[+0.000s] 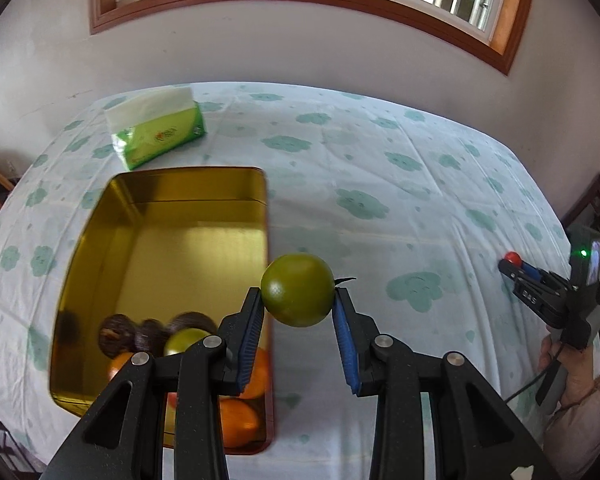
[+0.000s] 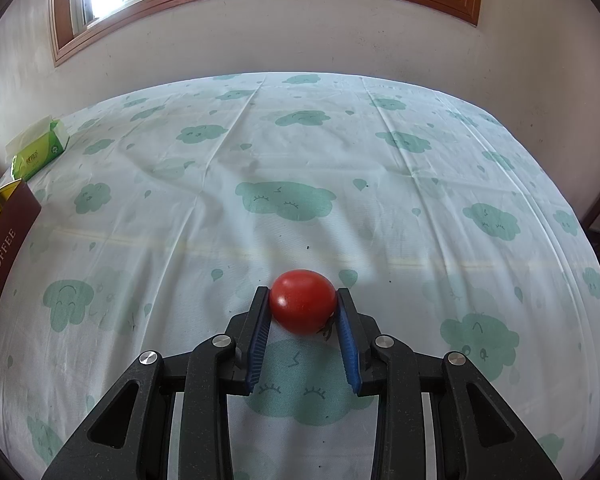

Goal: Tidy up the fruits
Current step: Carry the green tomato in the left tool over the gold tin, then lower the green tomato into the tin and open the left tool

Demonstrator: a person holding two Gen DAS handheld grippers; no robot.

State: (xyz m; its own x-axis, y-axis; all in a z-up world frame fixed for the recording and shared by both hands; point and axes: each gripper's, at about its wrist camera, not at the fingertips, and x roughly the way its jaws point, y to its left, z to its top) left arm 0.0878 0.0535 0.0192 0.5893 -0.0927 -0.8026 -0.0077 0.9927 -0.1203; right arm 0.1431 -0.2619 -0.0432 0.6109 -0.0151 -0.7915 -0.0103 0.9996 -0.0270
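Here, green tomato (image 1: 297, 295) clamped between left gripper (image 1: 298, 312) pads, beside the tin (image 1: 100, 216).

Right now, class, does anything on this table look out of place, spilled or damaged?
Nothing stands out. The gold tin sits flat on the cloud-print cloth with fruit gathered at its near end, and the tissue pack lies intact behind it. No spill or damage shows.

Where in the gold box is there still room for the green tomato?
The far half of the gold tin, toward the tissue pack, is bare. The near end is crowded with oranges and dark fruits. The tablecloth between the tin and the right gripper is also free.
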